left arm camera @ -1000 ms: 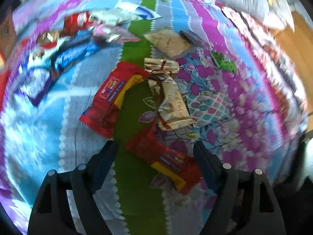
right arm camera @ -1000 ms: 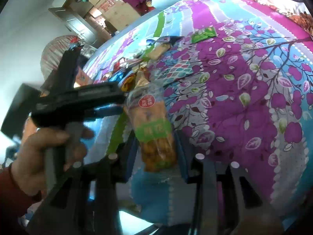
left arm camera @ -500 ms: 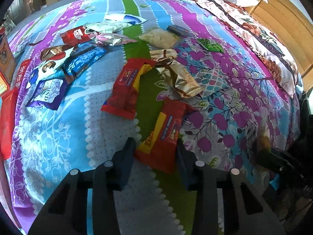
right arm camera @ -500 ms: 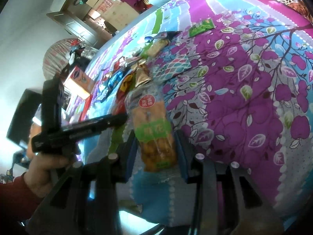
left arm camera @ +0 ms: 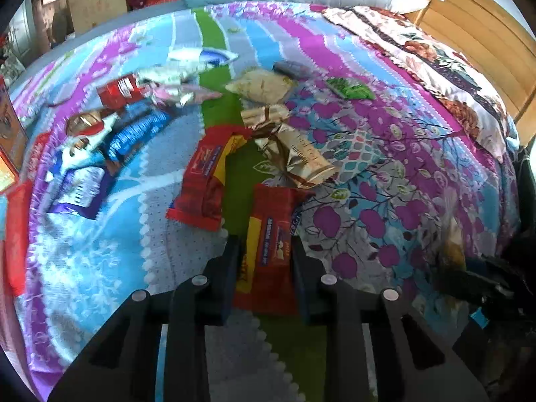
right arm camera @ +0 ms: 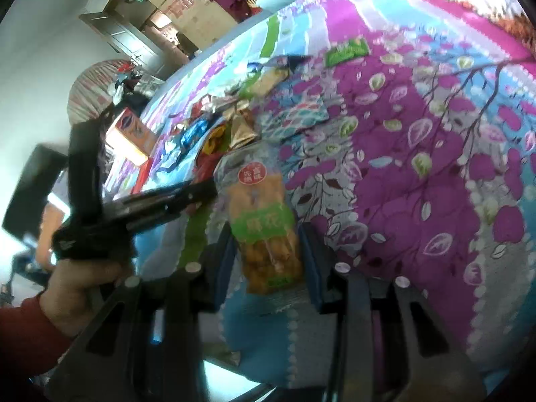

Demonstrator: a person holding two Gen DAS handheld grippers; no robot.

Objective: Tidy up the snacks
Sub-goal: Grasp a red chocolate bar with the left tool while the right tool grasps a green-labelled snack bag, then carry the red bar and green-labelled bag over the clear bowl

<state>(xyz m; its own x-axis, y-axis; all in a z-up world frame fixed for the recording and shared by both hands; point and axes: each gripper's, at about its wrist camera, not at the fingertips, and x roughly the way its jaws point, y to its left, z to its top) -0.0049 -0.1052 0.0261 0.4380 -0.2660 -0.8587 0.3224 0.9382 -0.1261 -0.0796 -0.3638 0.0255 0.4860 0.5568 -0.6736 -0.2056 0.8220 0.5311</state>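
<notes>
Left wrist view: our left gripper (left arm camera: 264, 264) has just closed on a red-and-yellow snack packet (left arm camera: 268, 248); our right gripper (right arm camera: 268, 258) clamps a fried-snack bag (right arm camera: 264, 231). Many wrappers lie unsorted on the quilt (left arm camera: 385, 201).

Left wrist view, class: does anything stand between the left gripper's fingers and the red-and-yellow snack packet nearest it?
Nothing visible does. The left gripper has just been closing, and the red-and-yellow snack packet already sits between its fingers, pads against its sides. The gold wrapper lies beyond the packet's far end, not between.
</notes>
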